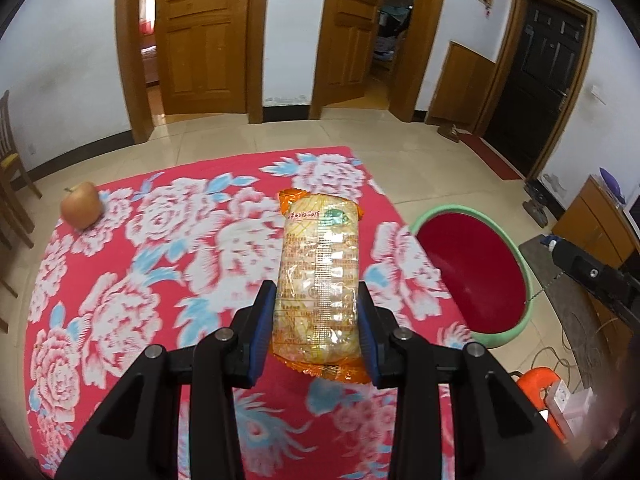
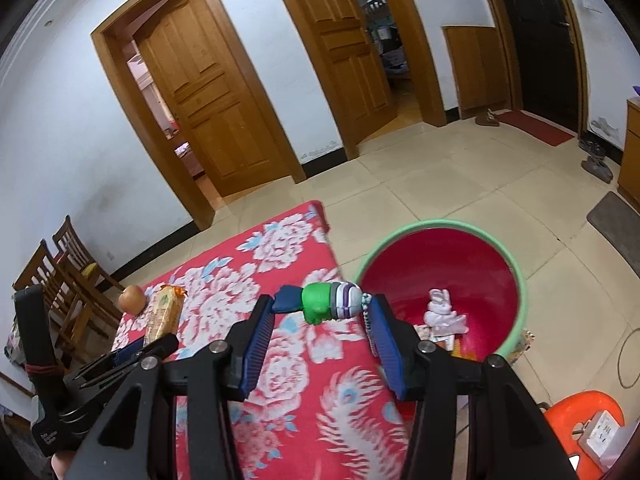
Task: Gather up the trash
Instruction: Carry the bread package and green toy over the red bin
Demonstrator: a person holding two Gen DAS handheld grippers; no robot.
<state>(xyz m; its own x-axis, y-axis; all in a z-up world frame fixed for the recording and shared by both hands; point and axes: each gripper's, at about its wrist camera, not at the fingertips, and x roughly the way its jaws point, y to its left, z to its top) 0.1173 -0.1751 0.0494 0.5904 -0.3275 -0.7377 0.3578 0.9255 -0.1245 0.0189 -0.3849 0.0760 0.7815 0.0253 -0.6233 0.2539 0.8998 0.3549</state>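
Observation:
My left gripper point(image 1: 316, 292) is shut on a cracker packet point(image 1: 318, 276) in a clear and orange wrapper, which it holds lengthwise above the red flowered tablecloth point(image 1: 160, 248). My right gripper point(image 2: 322, 304) is shut on a small green, purple and white toy figure point(image 2: 328, 302) with a bead chain, gripped across its fingertips near the table's right edge. To the right of the table, on the floor, stands a red bin with a green rim point(image 2: 520, 280) point(image 1: 532, 288). Inside it lie crumpled white paper point(image 2: 442, 312) and other scraps. The right wrist view also shows the packet point(image 2: 164, 312) at far left.
An apple point(image 1: 81, 210) point(image 2: 131, 299) rests on the table's far left corner. Wooden chairs point(image 2: 68, 272) stand to the left of the table. An orange stool point(image 2: 576, 412) bearing a power strip stands at lower right, with cables on the floor. Tiled floor and wooden doors lie beyond.

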